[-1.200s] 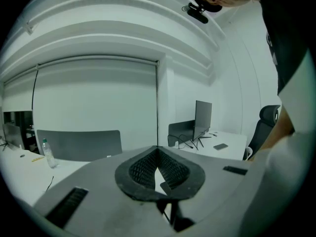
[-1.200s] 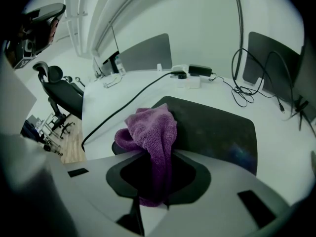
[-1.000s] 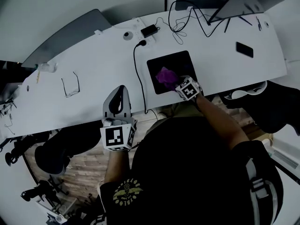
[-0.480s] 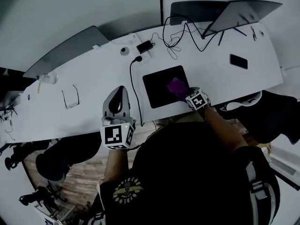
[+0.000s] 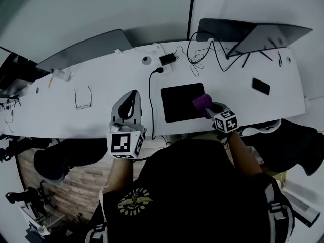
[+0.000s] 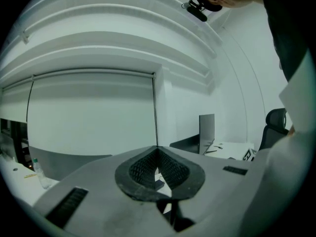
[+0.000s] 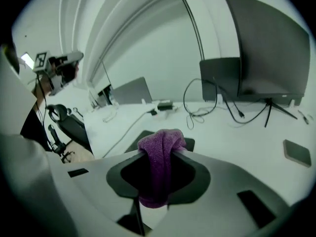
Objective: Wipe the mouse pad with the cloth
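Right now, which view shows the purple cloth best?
The right gripper view: the cloth fills its centre, pinched in the right hand-held gripper. The head view shows it small at the right edge of the mouse pad. The left gripper view lacks it.

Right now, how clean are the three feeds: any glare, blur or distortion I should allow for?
Head view: dim, even light with no glare; the fisheye bows the desk into an arc. Left gripper view: black corners and curved wall lines, but sharp around the closed jaws. Right gripper view: the cloth is crisp and well lit, while the dark screen leans with the distortion.
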{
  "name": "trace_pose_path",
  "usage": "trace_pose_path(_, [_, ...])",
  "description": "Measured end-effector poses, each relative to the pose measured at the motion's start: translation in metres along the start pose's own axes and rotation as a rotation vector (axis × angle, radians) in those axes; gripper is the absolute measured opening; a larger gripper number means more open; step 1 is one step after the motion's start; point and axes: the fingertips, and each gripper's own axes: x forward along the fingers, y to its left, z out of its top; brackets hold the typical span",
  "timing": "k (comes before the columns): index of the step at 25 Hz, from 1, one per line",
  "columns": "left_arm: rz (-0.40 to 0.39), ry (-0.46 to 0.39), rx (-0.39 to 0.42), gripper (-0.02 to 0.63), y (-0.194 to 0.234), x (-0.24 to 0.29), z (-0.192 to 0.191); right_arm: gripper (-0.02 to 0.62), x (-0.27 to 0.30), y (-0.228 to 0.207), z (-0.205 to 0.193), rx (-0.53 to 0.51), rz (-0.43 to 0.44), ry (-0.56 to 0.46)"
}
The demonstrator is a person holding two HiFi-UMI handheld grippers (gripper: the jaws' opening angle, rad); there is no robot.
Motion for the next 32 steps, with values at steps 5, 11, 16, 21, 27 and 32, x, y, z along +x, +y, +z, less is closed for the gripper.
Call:
trace_pose_path(5, [0.010, -0.057, 0.027, 0.002, 0.009, -0.021, 0.036, 0.091, -0.064, 0.025, 0.098, -0.033, 0.004, -0.284])
trace_pose_path(11, [0.021, -0.112, 0.033, 0.002, 0.014, -0.051, 0.060, 0.091, -0.146, 0.067, 0.193, -0.103, -0.004, -0.580])
trace_pose_path(16, [0.005, -0.123, 0.046, 0.002, 0.018, -0.072, 0.065, 0.089, -0.200, 0.109, 0.229, -0.193, -0.043, -0.698])
trace_pose_path(21, [-0.006, -0.126, 0.057, 0.002, 0.026, -0.093, 0.066, 0.089, -0.226, 0.141, 0.231, -0.237, -0.081, -0.729])
trace_pose_path(27, [-0.019, -0.129, 0.050, 0.002, 0.035, -0.109, 0.061, 0.089, -0.229, 0.160, 0.220, -0.229, -0.110, -0.729])
trace_pose_path(32, [-0.027, -0.121, 0.033, 0.002, 0.036, -0.117, 0.052, 0.089, -0.230, 0.166, 0.208, -0.225, -0.131, -0.707])
